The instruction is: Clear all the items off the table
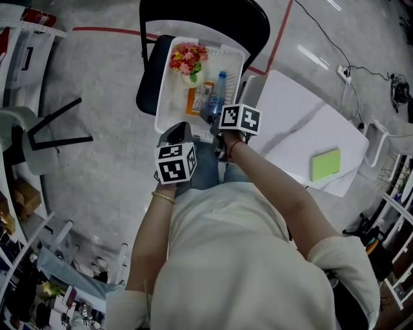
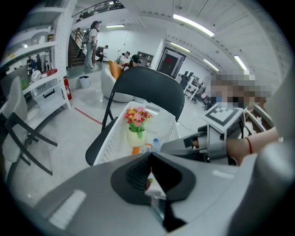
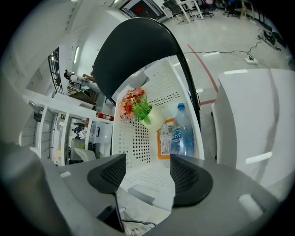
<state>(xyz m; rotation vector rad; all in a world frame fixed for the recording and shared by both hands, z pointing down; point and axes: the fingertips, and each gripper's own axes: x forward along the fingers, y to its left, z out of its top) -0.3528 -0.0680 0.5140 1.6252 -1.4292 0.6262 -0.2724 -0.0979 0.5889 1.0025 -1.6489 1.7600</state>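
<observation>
Head view shows the white basket [image 1: 169, 97] on a chair [image 1: 193, 16] just left of the table [image 1: 290, 109], probably to collect items; at its near end the right gripper [image 3: 147, 173] is open and empty, the left gripper [image 2: 150, 168] closed on nothing, and 1 green notepad [image 1: 325, 164] lies on the table.

Just below and ahead of the right gripper [image 3: 147, 173], the near floor of the white basket [image 3: 133, 138] lies bare, open from above. Farther ahead a water bottle [image 3: 182, 133], an orange packet [image 3: 162, 138] and a flower pot [image 3: 154, 120] crowd the far end, with the black chair back [image 3: 133, 50] rising behind. The counter [image 3: 258, 115] edge stands to its right and the left gripper [image 2: 150, 157] close on its left
</observation>
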